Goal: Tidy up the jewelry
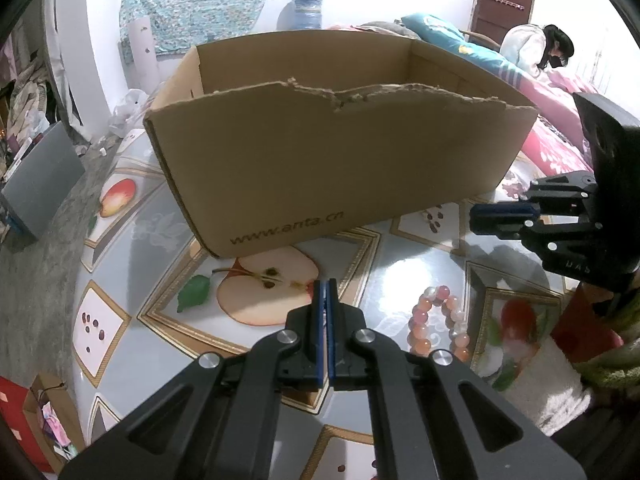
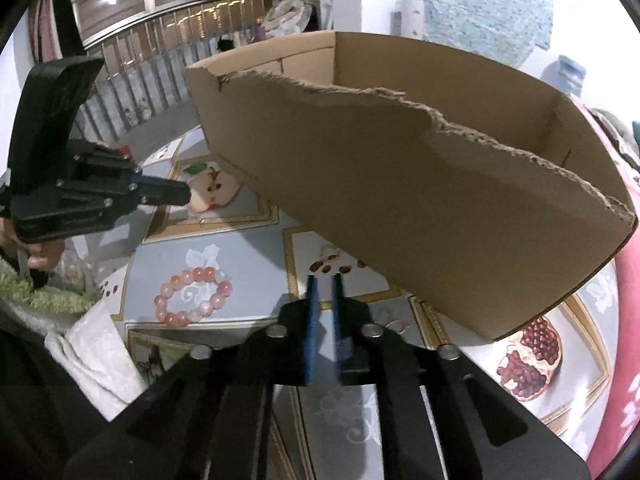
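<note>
Left hand-held gripper point(image 1: 325, 286) closed, right hand-held gripper point(image 2: 325, 280) slightly apart, bead bracelet point(image 2: 193, 297) between them before torn-edged box point(image 1: 328, 152).

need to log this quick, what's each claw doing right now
left claw: closed, holding nothing
right claw: slightly open, nothing between its fingers

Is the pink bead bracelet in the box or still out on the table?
Out. The bracelet lies flat on the table, in front of the cardboard box, and neither gripper touches it.
</note>
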Demonstrator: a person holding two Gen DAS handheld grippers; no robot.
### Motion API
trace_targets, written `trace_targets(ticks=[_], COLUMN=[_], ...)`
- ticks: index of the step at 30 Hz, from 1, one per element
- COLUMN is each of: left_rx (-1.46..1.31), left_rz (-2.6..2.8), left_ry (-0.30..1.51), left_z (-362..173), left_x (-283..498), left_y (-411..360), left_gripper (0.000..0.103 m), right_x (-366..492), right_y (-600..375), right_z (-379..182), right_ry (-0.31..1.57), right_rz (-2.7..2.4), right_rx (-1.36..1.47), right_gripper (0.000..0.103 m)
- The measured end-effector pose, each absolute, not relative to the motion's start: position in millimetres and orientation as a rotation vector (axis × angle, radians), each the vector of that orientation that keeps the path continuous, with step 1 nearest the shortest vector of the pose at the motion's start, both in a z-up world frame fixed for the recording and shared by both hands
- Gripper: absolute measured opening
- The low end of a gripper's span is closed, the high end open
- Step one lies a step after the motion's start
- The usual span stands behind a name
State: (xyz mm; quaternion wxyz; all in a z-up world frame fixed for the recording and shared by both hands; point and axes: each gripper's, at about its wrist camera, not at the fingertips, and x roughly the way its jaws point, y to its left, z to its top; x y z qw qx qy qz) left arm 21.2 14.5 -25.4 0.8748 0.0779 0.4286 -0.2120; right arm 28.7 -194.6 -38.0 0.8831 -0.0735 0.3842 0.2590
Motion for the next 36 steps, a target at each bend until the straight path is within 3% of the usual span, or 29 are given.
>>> trace_targets(ticks=[4, 21, 30, 34, 36], left_rx=[0.167, 0.142, 0.121, 0.118, 0.116], left_rz=[-0.442, -0.438, -0.43, -0.429, -0.428], left_ry=[0.896, 0.914, 0.921, 0.924, 0.925], left_z=[-25.0, -30.3, -30.8, -32.2, -33.2], left_x=[20.2, 26.5, 28.4, 28.9, 28.6], left_y=[12.8, 11.8, 18.3, 20.8, 21.5], left_gripper=[0.001, 0.001, 0.001, 0.001, 0.001], right_x=[40.6, 47.6, 43.9, 45.0, 44.0], right_y=[-189.0, -146.1, -127.7, -131.8, -131.1], right_z=[-41.7, -54.6, -53.6, -53.1, -52.6], right_ry=[0.81, 0.819, 0.82, 0.822, 0.822], right_rz=[0.485, 0.156, 0.113, 0.106, 0.113], right_rx=[-0.097, 0.05, 0.024, 0.033, 0.034], right_gripper=[0.026, 0.025, 0.007, 0.006, 0.001])
